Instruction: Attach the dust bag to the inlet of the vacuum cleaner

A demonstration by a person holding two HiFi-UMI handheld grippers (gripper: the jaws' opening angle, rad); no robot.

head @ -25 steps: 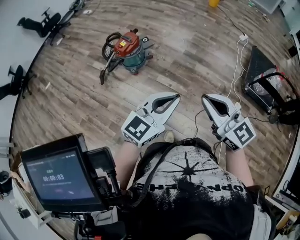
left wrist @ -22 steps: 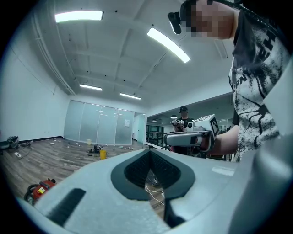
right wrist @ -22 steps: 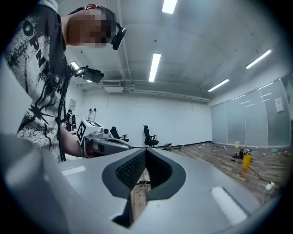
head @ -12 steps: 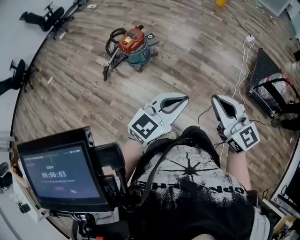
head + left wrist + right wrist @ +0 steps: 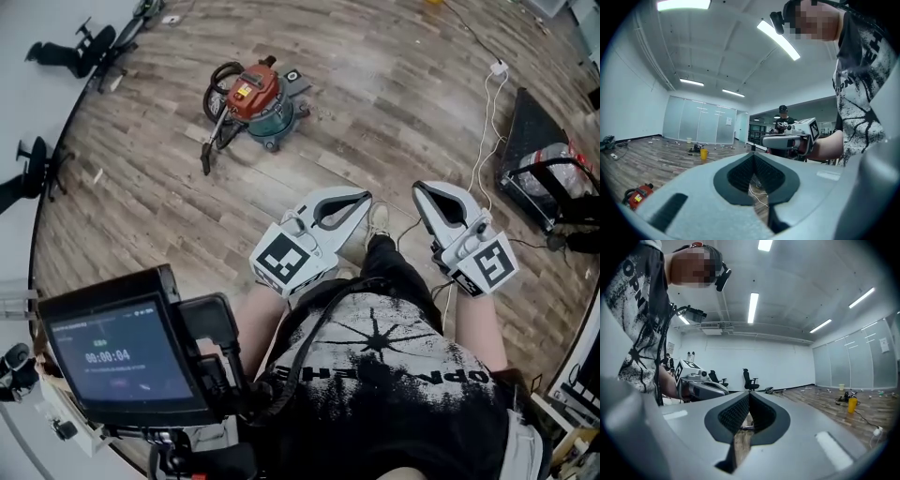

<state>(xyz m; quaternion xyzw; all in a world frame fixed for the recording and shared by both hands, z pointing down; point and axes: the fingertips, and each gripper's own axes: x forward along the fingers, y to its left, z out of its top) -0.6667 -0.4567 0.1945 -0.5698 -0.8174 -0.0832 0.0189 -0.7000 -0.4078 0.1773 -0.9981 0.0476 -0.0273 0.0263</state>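
Note:
A red and teal canister vacuum cleaner [image 5: 255, 101] with a black hose stands on the wood floor, far ahead and to the left of both grippers. It shows as a small red shape [image 5: 637, 196] at the lower left of the left gripper view. My left gripper [image 5: 364, 198] is shut and holds nothing. My right gripper [image 5: 420, 190] is shut and empty too. Both are held level in front of the person's body, tips facing each other. Each gripper view shows the other gripper: the right gripper [image 5: 787, 139] and the left gripper [image 5: 701, 387]. No dust bag is visible.
A white cable [image 5: 483, 122] runs across the floor at the right to a plug block [image 5: 498, 67]. A black bag or frame [image 5: 544, 178] sits at the right edge. Black office chairs [image 5: 70, 52] stand at the upper left. A yellow cup [image 5: 703, 153] stands on the floor.
Both grippers have shifted a little forward and right over the floor. The vacuum cleaner sits slightly differently in the picture as the head camera moved. The person's leg has stepped forward.

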